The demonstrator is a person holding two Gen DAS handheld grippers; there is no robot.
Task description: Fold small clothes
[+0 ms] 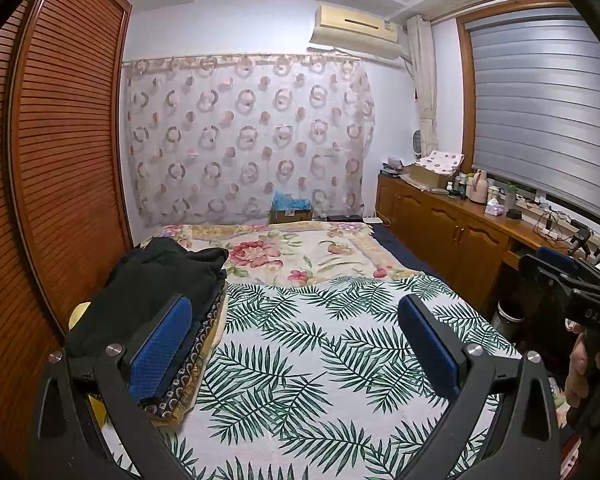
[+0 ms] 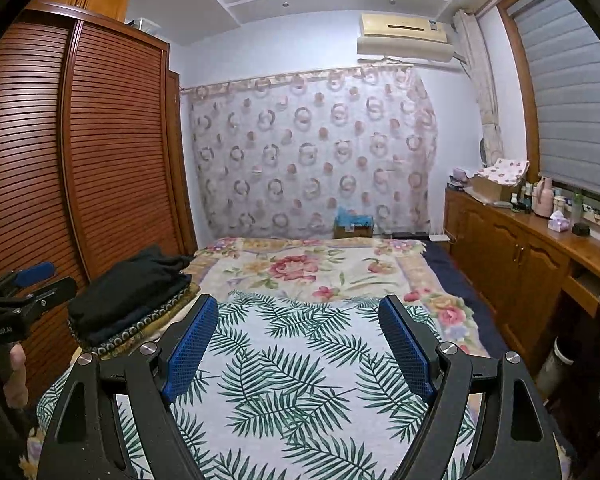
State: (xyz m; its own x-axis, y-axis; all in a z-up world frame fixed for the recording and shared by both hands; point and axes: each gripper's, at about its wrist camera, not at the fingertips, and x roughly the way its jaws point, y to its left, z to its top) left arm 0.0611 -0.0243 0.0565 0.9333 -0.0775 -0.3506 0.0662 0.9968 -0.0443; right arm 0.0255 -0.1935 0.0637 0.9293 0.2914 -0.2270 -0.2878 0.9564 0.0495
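A stack of folded dark clothes (image 1: pixel 152 280) lies on the left side of the bed, black pieces on top of a patterned one; it also shows in the right wrist view (image 2: pixel 128 296). My left gripper (image 1: pixel 296 320) is open and empty, held above the palm-leaf cloth (image 1: pixel 320 352), with its left finger beside the stack. My right gripper (image 2: pixel 298 320) is open and empty above the same cloth (image 2: pixel 292 380). The right gripper also shows at the right edge of the left wrist view (image 1: pixel 572 280); the left one shows at the left edge of the right wrist view (image 2: pixel 24 288).
A floral blanket (image 1: pixel 292 252) covers the far half of the bed. A slatted wooden wardrobe (image 1: pixel 60 160) stands close on the left. A wooden cabinet (image 1: pixel 452 224) with bottles and boxes runs along the right under the window. A patterned curtain (image 1: pixel 244 136) hangs at the back.
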